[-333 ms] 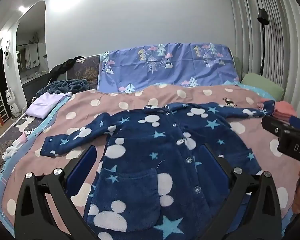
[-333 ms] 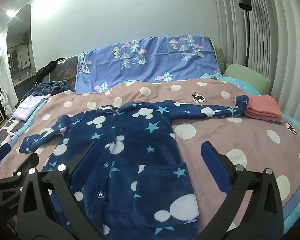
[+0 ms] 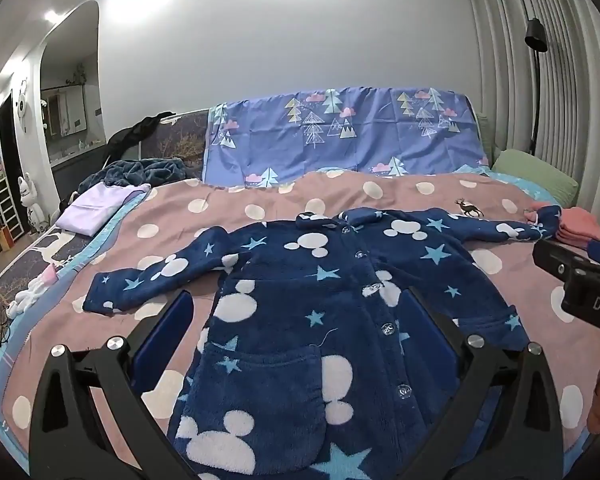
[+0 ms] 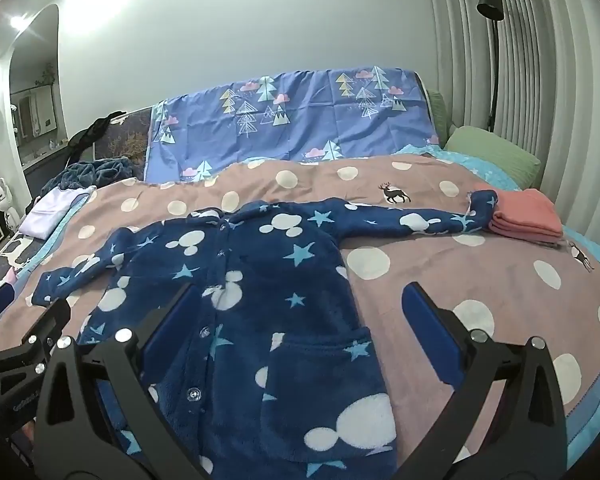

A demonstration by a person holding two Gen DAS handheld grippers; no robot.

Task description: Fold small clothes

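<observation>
- On the far left of the bed, a folded lilac cloth (image 3: 100, 208) sits beside a rumpled dark blanket (image 3: 140, 170), well apart from your work. They look set aside so the middle of the spotted pink cover (image 3: 260, 208) stays free for folding.
- Nearer the middle, the small navy fleece jacket (image 3: 320, 304) lies flat, front up and buttoned, with its collar at the far side and its hem toward you. I judge this spread-out layout is there so each sleeve can be folded in over the body.
- Its left sleeve (image 3: 152, 280) angles out and a little toward you, and the cuff rests on the cover.
- Your left gripper (image 3: 300, 344) hovers over the lower left half of the jacket, near the pocket. Its jaws stand wide with nothing between the pads, and I see no contact with the fleece.
- Your right gripper (image 4: 296, 340) hangs over the lower right half, tipped somewhat downward toward the bed. Its jaws also stand wide and empty. The two tools sit side by side, each showing at the edge of the other's view.
- Farther right, the right sleeve (image 4: 404, 220) stretches straight out, and its cuff touches a folded pink stack (image 4: 528, 216). That stack looks like finished work parked at the edge.
- Nothing is folded on the jacket yet.
</observation>
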